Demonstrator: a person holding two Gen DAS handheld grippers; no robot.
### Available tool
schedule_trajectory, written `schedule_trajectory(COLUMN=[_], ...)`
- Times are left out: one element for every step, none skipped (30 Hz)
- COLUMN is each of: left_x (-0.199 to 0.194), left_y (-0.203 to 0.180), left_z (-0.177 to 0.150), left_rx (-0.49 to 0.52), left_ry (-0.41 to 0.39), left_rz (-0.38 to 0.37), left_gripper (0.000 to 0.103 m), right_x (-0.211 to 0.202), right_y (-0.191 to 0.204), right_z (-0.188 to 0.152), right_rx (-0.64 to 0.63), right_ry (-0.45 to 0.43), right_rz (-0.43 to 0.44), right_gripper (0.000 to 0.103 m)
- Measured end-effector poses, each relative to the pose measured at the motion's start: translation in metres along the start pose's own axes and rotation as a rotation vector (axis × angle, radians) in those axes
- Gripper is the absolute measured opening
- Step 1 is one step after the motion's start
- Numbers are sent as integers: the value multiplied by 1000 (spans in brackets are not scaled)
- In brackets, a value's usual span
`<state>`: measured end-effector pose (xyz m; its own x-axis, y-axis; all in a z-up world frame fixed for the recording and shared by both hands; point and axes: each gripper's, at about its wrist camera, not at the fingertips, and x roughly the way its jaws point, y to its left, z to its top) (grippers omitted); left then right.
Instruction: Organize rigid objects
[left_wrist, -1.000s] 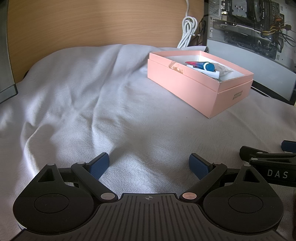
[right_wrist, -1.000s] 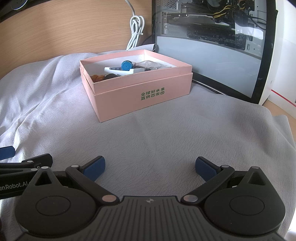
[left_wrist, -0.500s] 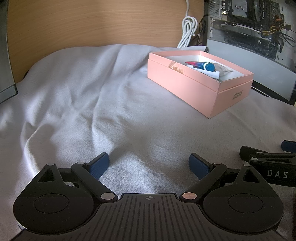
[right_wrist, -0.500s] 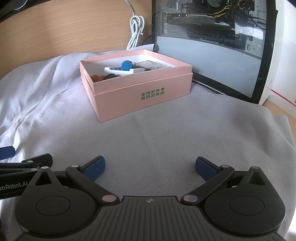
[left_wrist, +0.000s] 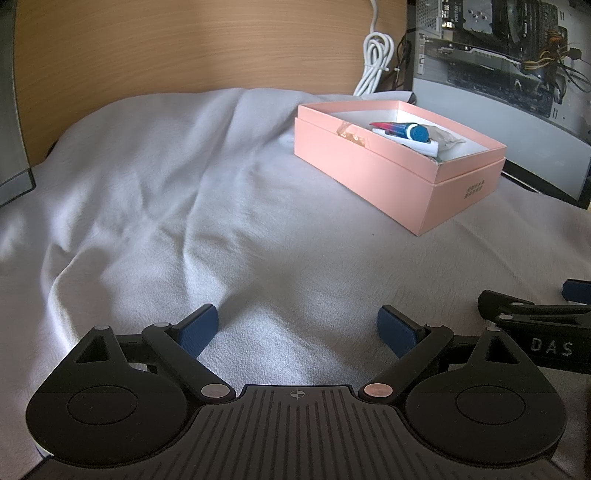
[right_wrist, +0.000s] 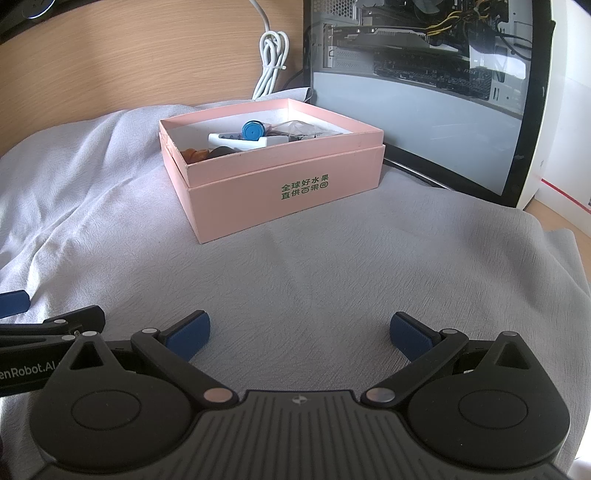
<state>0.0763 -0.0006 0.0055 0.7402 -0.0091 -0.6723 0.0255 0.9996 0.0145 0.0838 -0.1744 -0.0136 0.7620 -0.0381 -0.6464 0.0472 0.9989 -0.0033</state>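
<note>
A pink cardboard box (left_wrist: 391, 181) (right_wrist: 284, 199) stands open on a grey-white cloth (left_wrist: 184, 206) (right_wrist: 332, 266). Inside lie a blue-capped tube (left_wrist: 406, 131) (right_wrist: 253, 130), a white flat object (right_wrist: 247, 141), a clear crinkled wrapper (left_wrist: 443, 137) and brown and dark items (right_wrist: 207, 153). My left gripper (left_wrist: 298, 328) is open and empty, low over the cloth, well short of the box. My right gripper (right_wrist: 299, 334) is open and empty, also short of the box. Each gripper shows at the edge of the other's view (left_wrist: 535, 321) (right_wrist: 48, 325).
A glass-sided computer case (left_wrist: 517, 74) (right_wrist: 424, 92) stands right behind the box. A coiled white cable (left_wrist: 375, 59) (right_wrist: 271, 62) hangs against the wooden back panel (left_wrist: 184, 48). A grey object (left_wrist: 11, 129) stands at the far left. The cloth's right edge (right_wrist: 561, 251) drops off.
</note>
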Motion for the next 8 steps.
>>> schedule_trajectory(left_x=[0,0,0,0,0,0,0,0], left_y=[0,0,0,0,0,0,0,0], left_z=[0,0,0,0,0,0,0,0], left_rx=[0,0,0,0,0,0,0,0], left_ry=[0,0,0,0,0,0,0,0], left_rz=[0,0,0,0,0,0,0,-1], left_gripper=[97,97,97,97,97,97,97,97], right_x=[-1,-1,-1,0,-1,-1,0,0], right_y=[3,5,5,2,-2,-2,0,2], right_z=[0,-1,-1,-1,-1,-1,-1,-1], right_rx=[4,2,1,19,33,34,23,17], right_ry=[-2,-4,-5,1,-2,-2,1,0], right_rz=[-14,-26,-27,-13,0,1,-7,-13], right_gripper=[103,103,103,103,103,103,103,103])
